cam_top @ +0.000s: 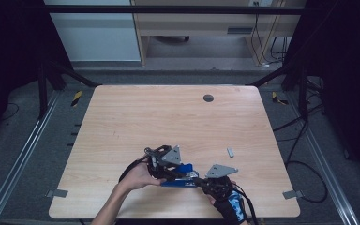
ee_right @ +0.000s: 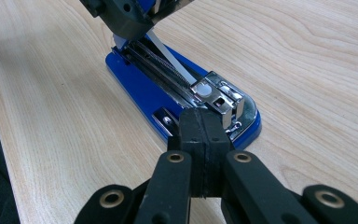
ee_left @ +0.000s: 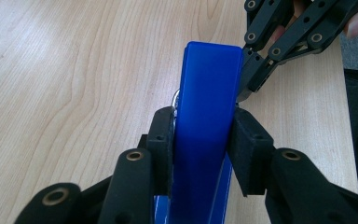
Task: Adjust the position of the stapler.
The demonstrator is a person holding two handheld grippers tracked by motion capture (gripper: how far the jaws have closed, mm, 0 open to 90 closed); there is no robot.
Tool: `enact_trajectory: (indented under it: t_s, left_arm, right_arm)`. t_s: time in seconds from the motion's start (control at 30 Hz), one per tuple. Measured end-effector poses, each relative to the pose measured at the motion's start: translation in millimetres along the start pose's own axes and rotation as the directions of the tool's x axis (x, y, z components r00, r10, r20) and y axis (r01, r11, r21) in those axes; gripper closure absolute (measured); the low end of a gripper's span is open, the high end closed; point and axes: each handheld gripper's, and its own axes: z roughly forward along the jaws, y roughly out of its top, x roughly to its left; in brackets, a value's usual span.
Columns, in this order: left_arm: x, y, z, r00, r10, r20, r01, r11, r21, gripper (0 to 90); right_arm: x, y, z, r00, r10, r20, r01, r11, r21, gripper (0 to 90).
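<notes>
Hands come in from the near edge of the wooden table point(cam_top: 122, 122), each carrying a gripper. Nearest, the right gripper point(ee_right: 204, 135) has its jaws pressed fully together with nothing between the pads, its tip just at the front end of the blue stapler point(ee_right: 177, 100), whose base lies flat on the table near the front edge. Its metal staple channel is exposed, since the blue stapler cover point(ee_left: 207, 121) is swung up. The left gripper point(ee_left: 205, 133) clasps that cover from both sides, pads against the plastic. Farther right on the table lies a small grey piece point(cam_top: 230, 152), and well beyond, a dark round disc point(cam_top: 208, 98).
</notes>
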Motion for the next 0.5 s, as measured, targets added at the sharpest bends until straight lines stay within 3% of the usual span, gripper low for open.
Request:
enact_trajectory:
  t_s: [0.5]
  left_arm:
    - [-0.3,-2.5,-0.1,1.0000,0.000,-0.003,0.000,0.9998,-0.018,63.5]
  right_arm:
    - [0.3,2.3,0.4,1.0000,-0.006,-0.001,0.006,1.000,0.014,90.0]
